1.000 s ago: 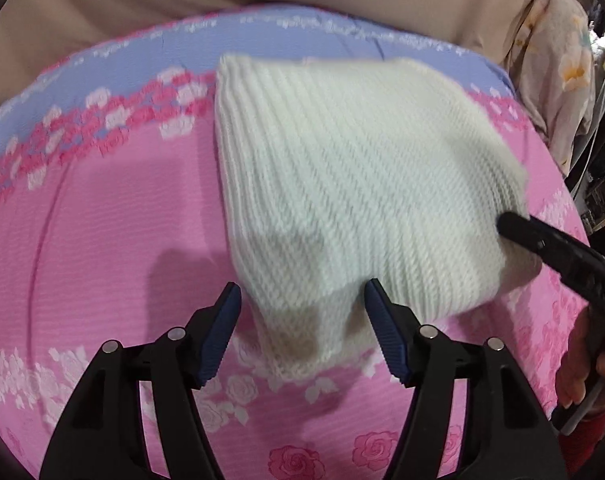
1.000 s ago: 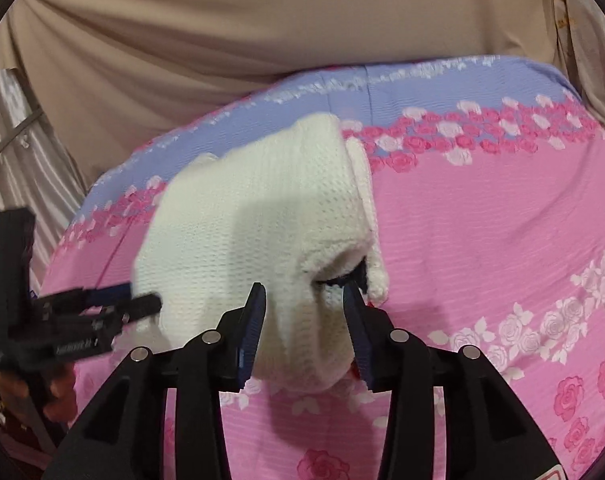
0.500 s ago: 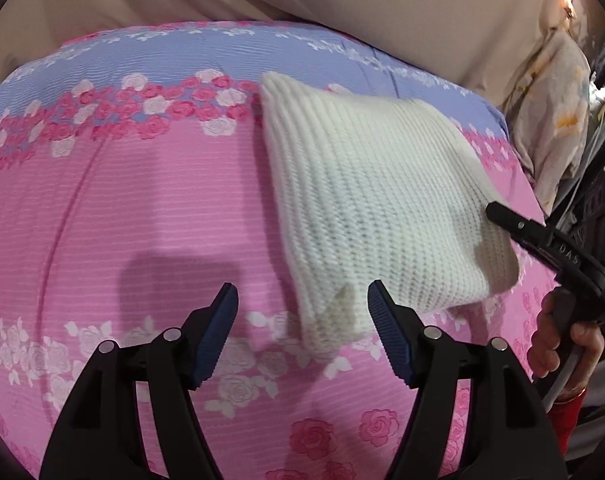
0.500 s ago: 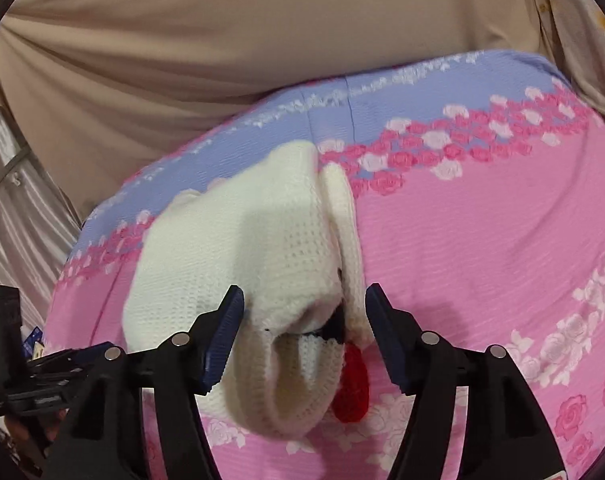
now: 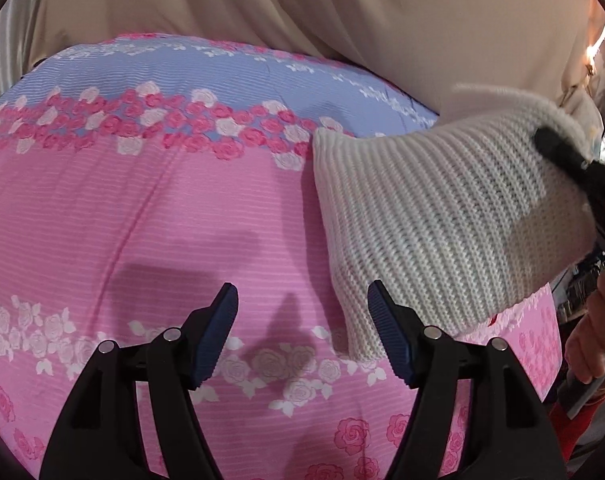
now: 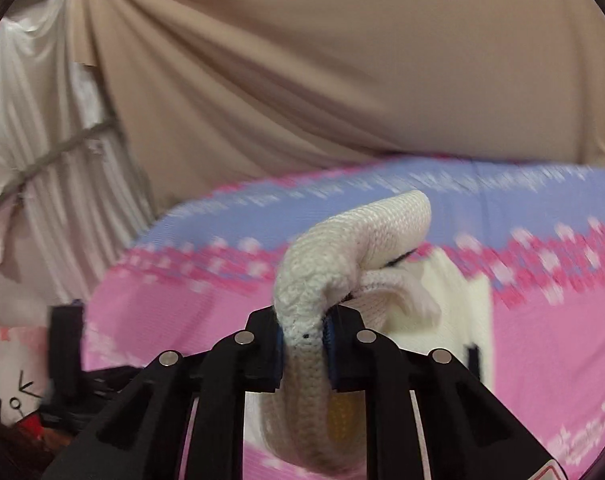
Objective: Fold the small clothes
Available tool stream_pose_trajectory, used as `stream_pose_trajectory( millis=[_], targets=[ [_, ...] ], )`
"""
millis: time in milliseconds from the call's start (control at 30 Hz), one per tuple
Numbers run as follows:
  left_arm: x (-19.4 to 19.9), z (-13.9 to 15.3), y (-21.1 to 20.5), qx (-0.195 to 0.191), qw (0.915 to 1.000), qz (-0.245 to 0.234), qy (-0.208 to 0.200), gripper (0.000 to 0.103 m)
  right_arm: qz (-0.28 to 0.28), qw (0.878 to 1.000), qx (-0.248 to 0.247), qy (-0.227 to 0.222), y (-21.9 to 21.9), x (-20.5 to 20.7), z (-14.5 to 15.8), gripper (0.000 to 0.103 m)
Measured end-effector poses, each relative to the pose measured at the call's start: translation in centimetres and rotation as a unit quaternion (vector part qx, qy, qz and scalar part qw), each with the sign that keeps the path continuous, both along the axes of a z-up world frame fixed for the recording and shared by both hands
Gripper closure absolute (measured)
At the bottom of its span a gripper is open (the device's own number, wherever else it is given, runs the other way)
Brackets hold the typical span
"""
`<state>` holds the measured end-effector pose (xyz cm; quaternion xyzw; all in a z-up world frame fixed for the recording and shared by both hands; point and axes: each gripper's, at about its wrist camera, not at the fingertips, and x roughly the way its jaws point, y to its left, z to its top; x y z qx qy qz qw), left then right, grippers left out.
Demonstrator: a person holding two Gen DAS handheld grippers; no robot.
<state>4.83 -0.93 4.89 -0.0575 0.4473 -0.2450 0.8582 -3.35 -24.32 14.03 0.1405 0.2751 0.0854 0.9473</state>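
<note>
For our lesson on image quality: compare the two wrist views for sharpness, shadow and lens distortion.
Left wrist view: sharp; the open left gripper casts a dark shadow on the floral bedsheet, whose stripes bow from the fisheye lens. Right wrist view: sheet motion-blurred, while the right gripper and the white knitted garment it clamps stay fairly crisp.

A beige draped curtain [image 6: 322, 80] hangs behind a bed's pink-and-lilac rose-printed sheet [image 5: 142, 208], with white pleated drapes [image 6: 30, 120] alongside.

The knit garment [image 5: 442, 216] lies on the bedsheet [image 5: 142, 208], right of the left tool [image 5: 302, 332].
</note>
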Motion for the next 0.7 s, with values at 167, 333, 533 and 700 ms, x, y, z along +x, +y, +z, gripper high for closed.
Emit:
stream_pose_trajectory(
  millis=[167, 333, 533, 700],
  targets=[
    [0.0, 1.0, 1.1, -0.001, 0.9998, 0.019, -0.011, 0.038, 0.06, 0.998, 0.023, -0.019, 2.7, 1.3, 1.4, 0.088],
    [0.0, 1.8, -0.7, 0.003, 0.9997, -0.006, -0.023, 0.038, 0.004, 0.997, 0.072, -0.035, -2.9, -0.9, 1.2, 0.088],
    [0.4, 0.9, -7.2, 0.015, 0.9971, -0.072, -0.016, 0.038, -0.122, 0.982, 0.095, 0.112, -11.6, -3.1, -10.5, 0.087],
    [-0.2, -0.4, -11.7, 0.046, 0.9936, -0.102, -0.007, 0.038, -0.132, 0.974, 0.162, 0.09, -13.2, -6.0, -12.2, 0.083]
  ],
)
